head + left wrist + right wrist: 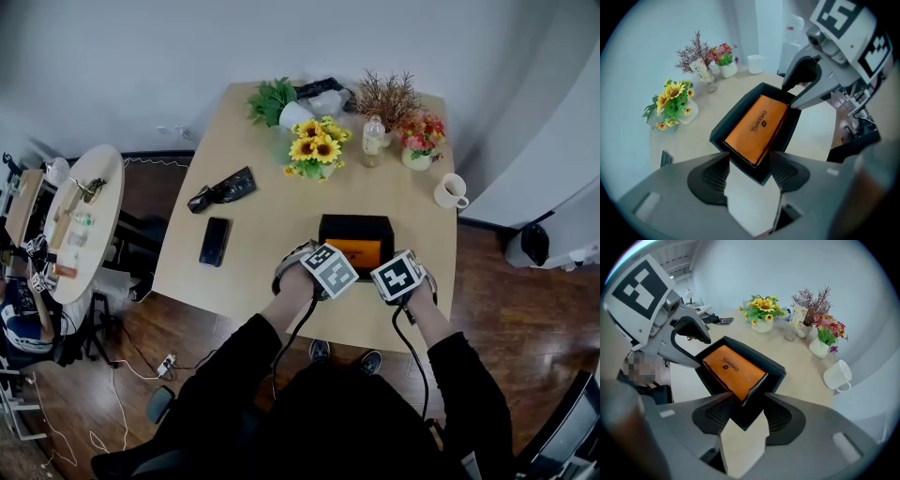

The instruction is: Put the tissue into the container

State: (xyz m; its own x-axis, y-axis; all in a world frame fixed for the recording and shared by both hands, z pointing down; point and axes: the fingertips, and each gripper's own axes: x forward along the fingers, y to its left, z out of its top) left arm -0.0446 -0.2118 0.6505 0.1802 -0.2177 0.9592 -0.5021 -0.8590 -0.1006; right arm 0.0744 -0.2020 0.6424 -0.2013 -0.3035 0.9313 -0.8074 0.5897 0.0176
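An orange tissue pack (354,253) lies inside the black container (354,221) near the table's front edge. Both grippers hover at the container's near side, their marker cubes over its front rim. In the left gripper view the open left gripper (750,164) has the container's near corner (754,171) between its jaws, pads apart from it, and the pack (759,126) lies flat beyond. In the right gripper view the right gripper (746,401) also straddles a corner of the container (764,359), jaws spread; the pack (733,369) rests with one corner by the rim.
At the back of the table stand a sunflower vase (315,148), a small bottle (373,136), a pot of pink flowers (421,141) and a white mug (451,191). A phone (214,241) and a black pouch (223,190) lie at the left. A round side table (80,220) stands further left.
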